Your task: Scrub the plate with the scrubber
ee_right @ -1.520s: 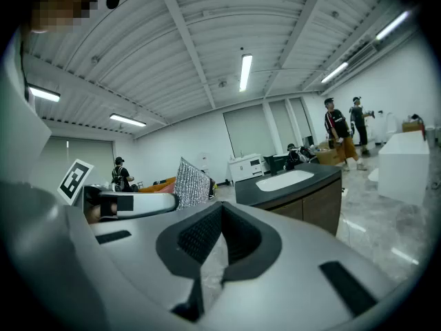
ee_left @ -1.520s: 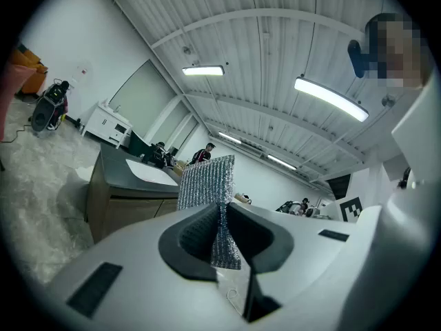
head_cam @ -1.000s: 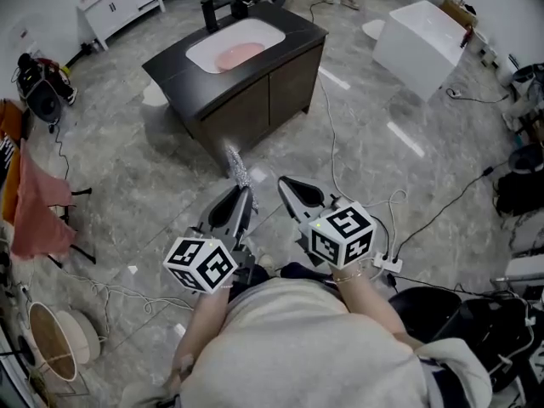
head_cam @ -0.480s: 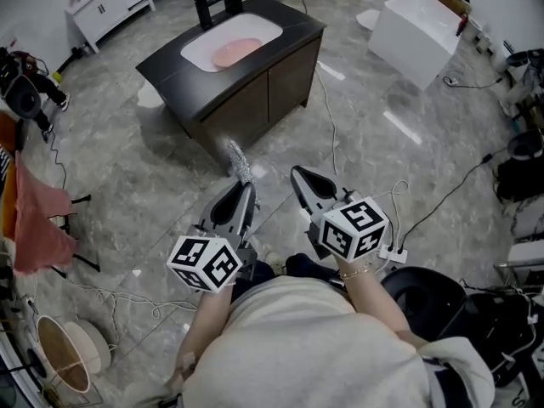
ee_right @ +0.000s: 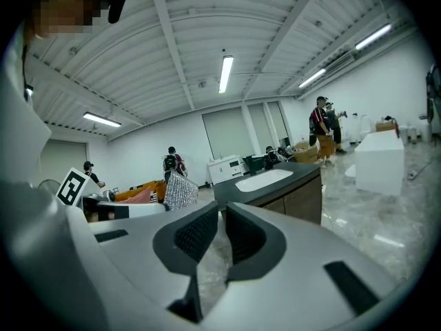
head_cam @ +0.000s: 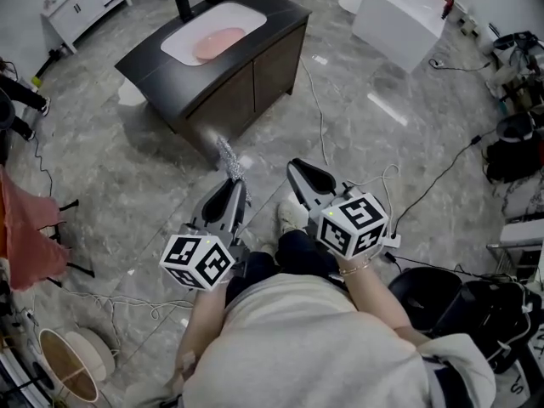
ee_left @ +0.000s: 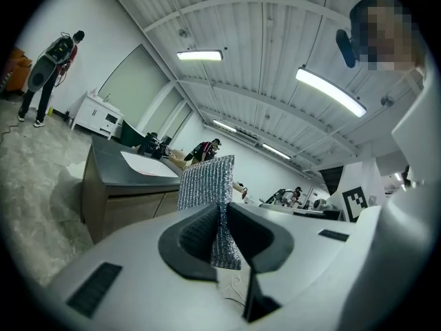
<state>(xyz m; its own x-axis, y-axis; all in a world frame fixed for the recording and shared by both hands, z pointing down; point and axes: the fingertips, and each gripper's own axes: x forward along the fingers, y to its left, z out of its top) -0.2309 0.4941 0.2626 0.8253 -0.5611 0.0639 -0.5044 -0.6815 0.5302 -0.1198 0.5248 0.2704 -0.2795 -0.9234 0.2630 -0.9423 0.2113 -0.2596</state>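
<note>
Silver scrubber (ee_left: 205,181) in left gripper (ee_left: 220,209); plate (head_cam: 219,42) across open floor (head_cam: 127,160).

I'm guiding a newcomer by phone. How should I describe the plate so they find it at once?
Look for the dark cabinet standing alone on the grey floor. A white sink is set in its top, and the plate lies inside it: a pink disc, the only coloured thing there.

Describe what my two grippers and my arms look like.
The left gripper and right gripper have pale grey moulded bodies with dark, textured pads lining the jaws. Each carries a white cube printed with black square markers: left cube, right cube. You wear a pale cream top and a thin bracelet at the right wrist.
</note>
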